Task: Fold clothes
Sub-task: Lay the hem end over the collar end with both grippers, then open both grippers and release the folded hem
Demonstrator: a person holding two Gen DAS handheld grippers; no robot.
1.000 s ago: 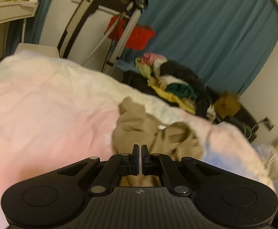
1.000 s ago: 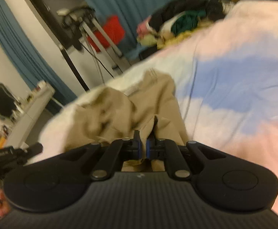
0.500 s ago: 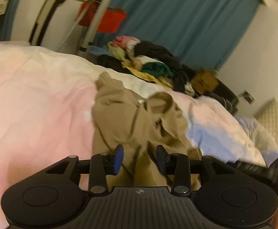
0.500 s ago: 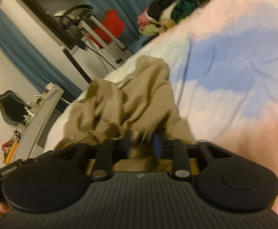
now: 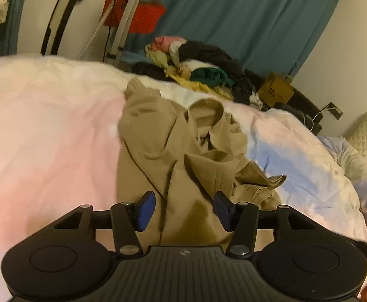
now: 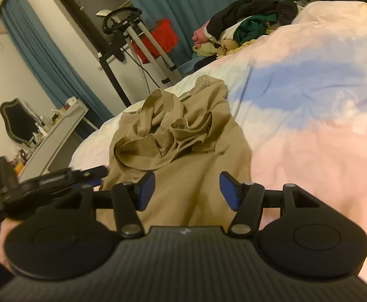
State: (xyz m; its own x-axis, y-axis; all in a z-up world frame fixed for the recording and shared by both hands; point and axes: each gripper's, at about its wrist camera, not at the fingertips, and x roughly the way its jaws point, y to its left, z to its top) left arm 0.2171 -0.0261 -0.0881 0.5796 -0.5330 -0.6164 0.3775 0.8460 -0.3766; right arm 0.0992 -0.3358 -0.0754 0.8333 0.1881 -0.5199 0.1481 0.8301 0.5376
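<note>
Both sets of jaws stand wide apart with nothing between the blue pads. My left gripper [image 5: 184, 210] sits low in the left wrist view, and the khaki garment [image 5: 183, 151] runs from between its pads up through the centre of the frame, across the pink and blue duvet [image 5: 45, 138]. The near part lies fairly flat; the far part, just above centre, is heaped into rolls and folds, with a loose flap sticking out toward the right.

In the right wrist view, my right gripper [image 6: 187, 191] is at the bottom centre, the same garment [image 6: 183, 136] reaching from its pads up to mid-frame. The left gripper shows at the left edge, close beside the cloth. A pile of other clothes [image 6: 246, 25] sits at the upper right, beyond the bed.

I judge the garment is bunched, not laid out. This fits either cloth just set down for spreading or a fold that collapsed; I cannot tell which. To do well from here, I would want each set of jaws on a single layer at an edge or corner, not on the heap, since pinching several layers would drag the lump along. Pulling the two grips evenly apart, low over the duvet, should flatten it. The soft duvet may ruck up if I press down.
</note>
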